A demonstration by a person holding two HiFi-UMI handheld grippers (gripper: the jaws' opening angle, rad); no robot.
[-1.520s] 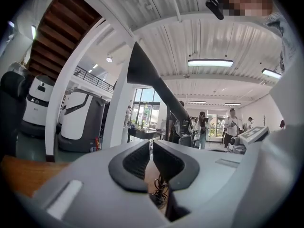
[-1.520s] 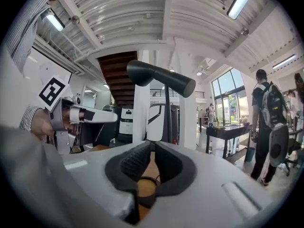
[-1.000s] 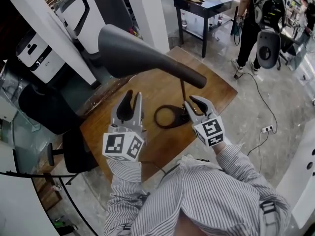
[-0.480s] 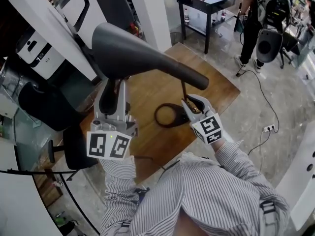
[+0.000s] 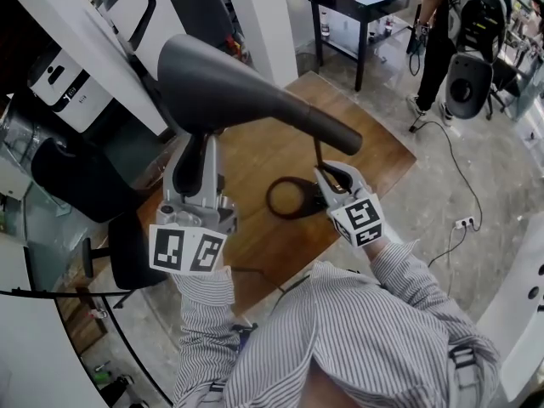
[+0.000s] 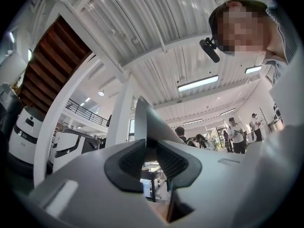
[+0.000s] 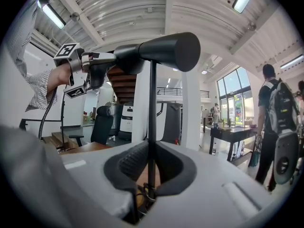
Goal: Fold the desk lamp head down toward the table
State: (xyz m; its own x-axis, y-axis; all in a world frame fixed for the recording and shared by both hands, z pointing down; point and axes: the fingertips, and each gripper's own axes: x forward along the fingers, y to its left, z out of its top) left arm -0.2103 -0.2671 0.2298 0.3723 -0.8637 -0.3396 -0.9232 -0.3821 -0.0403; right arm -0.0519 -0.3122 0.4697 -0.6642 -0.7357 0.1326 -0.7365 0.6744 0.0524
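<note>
Left tool [image 5: 195, 144] just closed on lamp head [image 5: 229, 87] rim, right tool [image 5: 333, 177] gripping stem [image 5: 318, 153]

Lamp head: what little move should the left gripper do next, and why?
Probably tip the lamp head gently down toward the table. The left gripper has just been closing and its pads now pinch the head's edge, while the right gripper clamps the lamp pole, so the lamp should stay steady.
</note>
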